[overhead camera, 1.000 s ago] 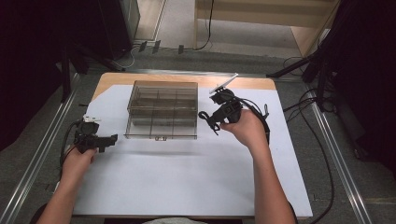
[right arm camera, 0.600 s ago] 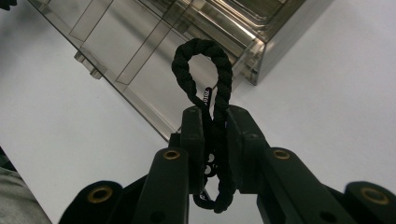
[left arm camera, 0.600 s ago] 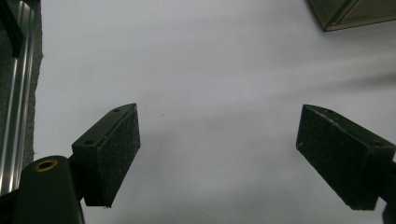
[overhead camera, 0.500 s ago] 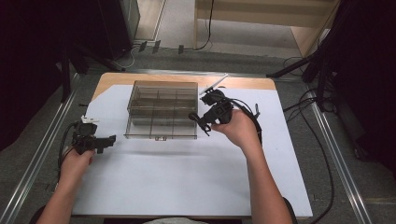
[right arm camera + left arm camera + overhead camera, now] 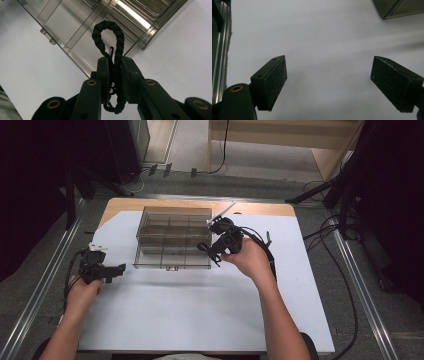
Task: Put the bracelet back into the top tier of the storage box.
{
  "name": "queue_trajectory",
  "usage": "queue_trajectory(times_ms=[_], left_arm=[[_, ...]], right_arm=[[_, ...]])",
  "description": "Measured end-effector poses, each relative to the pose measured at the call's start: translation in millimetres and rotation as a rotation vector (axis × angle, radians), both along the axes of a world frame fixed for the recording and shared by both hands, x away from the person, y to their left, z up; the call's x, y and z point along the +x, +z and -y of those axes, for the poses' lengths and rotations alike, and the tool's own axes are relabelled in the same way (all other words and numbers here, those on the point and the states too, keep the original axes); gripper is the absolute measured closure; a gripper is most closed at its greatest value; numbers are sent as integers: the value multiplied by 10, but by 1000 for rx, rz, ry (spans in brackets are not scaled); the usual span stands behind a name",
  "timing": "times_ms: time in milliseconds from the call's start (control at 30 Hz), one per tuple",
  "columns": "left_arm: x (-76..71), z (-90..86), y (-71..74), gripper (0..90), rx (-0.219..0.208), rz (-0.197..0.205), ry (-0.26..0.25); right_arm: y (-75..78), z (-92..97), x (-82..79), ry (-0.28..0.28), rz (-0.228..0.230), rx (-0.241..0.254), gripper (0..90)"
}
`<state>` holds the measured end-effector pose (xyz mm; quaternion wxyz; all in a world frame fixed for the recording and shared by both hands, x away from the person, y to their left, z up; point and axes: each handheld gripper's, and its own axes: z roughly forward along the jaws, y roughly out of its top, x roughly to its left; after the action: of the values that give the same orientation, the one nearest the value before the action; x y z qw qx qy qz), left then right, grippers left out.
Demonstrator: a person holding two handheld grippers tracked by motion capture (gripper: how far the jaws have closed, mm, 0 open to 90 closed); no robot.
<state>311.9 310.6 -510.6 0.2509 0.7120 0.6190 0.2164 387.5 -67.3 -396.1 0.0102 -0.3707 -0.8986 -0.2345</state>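
A clear smoky plastic organizer box [image 5: 172, 238] with several compartments sits on the white table sheet, seen close up as the box [image 5: 105, 22] in the right gripper view. My right gripper [image 5: 209, 250] hovers at the box's right front corner, shut on a black twisted rope loop [image 5: 110, 37] with a small blue tag; the loop [image 5: 204, 247] sticks out past the pads, over the box. My left gripper [image 5: 120, 268] rests low at the table's left, jaws open, pads [image 5: 275, 82] wide apart over bare sheet.
The white sheet [image 5: 200, 310] covers most of the wooden table. A box corner [image 5: 397, 10] shows at the upper right of the left gripper view. Metal rails [image 5: 45, 280] run beside the table, and cables [image 5: 330, 240] lie on the floor at right.
My right gripper has moved left and slightly toward me with the rope loop, from the box's right side to its right front corner. The left gripper has stayed put.
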Motion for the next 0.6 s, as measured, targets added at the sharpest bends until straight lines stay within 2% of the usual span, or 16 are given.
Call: queue_trajectory(times_ms=[267,300,400,600], left_arm=[[48,45,0,149,-7,1,-17],[56,47,1,148,-10,3,-17],[59,52,1,148,-6,-3,-20],[54,40,5,148,-7,0,-14]], right_arm=[[34,-109,-20,12,6,-17,788],[52,-164,-22,16,7,-33,788],[79,-258,-34,32,7,-24,788],[18,-358,-18,41,3,-39,788]])
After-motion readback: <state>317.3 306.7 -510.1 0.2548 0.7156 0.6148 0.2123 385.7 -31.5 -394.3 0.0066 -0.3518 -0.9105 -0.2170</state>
